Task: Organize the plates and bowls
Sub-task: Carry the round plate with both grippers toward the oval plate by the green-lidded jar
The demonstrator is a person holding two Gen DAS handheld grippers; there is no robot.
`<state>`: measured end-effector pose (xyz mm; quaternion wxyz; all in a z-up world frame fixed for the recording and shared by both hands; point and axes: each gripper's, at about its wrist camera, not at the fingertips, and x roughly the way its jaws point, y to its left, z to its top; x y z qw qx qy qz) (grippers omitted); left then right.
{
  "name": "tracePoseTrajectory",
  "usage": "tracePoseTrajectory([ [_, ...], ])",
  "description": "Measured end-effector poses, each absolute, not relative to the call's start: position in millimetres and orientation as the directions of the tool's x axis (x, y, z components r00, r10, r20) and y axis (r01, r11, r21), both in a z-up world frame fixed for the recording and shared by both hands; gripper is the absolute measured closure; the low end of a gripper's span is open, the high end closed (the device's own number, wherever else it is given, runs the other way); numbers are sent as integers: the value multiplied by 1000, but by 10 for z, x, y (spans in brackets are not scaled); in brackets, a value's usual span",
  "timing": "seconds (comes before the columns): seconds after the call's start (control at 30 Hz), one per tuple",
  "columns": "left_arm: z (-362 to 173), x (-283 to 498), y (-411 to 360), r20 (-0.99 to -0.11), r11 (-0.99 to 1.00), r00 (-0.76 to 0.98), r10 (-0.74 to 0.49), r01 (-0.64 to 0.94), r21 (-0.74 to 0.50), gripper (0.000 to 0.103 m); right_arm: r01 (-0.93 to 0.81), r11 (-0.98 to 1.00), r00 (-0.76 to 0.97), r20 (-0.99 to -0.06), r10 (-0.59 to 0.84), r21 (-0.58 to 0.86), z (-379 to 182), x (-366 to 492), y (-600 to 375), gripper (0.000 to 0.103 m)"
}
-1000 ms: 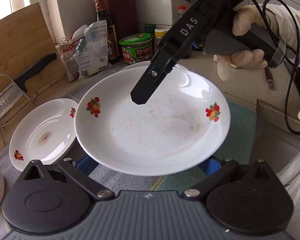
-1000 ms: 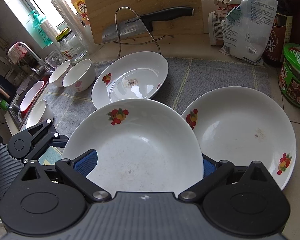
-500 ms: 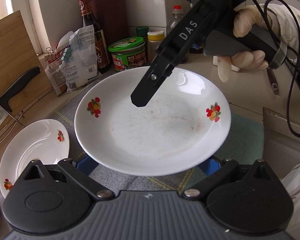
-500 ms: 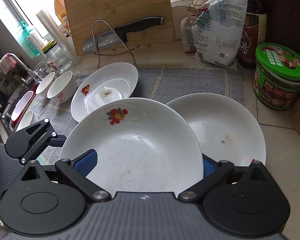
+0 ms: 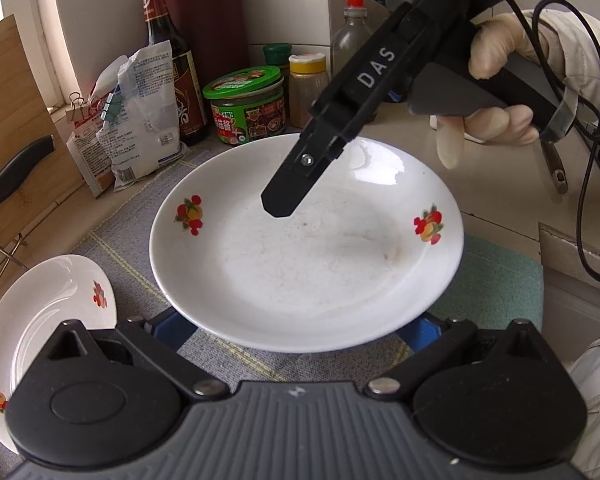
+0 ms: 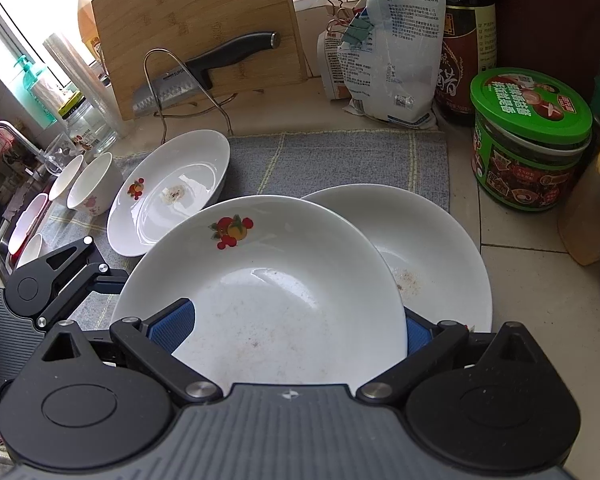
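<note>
Held item: white fruit-print plate (image 6: 268, 288), raised above the grey mat (image 6: 340, 160), overlapping a second plate (image 6: 432, 248) that lies on the counter to its right.

Right gripper (image 6: 296, 328): jaws opened wide, blue pads either side of the near rim. Whether they bear on the plate I cannot tell; the rim disappears behind the gripper body.

Left gripper (image 5: 300, 328): the same plate (image 5: 300, 248) sits between its spread blue pads, far rim free. Contact likewise hidden.

Handling, as judgement: glazed ceramic, stiff, fairly heavy, slick, chips if knocked. Shallow sloped rim is the only purchase; take it at the edge, pads square, keep it level. Faint food residue in the well may add slip.

Surroundings: third plate (image 6: 172, 196) with a brown stain lies on the mat to the left; small bowls (image 6: 94, 182) beyond it near the sink. Green-lidded jar (image 6: 532, 140), vinegar bottle (image 6: 464, 40) and clipped bags (image 6: 388, 60) crowd the right and back. Knife (image 6: 208, 68) on a wire rack against the bamboo board (image 6: 196, 20).

Obstruction: the two grippers crowd one plate; the jar stands near the second plate's far side.
</note>
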<state>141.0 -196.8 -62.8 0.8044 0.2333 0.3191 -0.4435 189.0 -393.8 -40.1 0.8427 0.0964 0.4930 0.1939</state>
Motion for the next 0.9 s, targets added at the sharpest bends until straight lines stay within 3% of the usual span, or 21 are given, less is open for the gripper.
tracePoseTrajectory([
  [0.9, -739, 1637, -2163, -748, 484, 391, -537, 868, 106, 1, -194, 906, 425, -801, 422, 375, -589, 2032, -4086, 0],
])
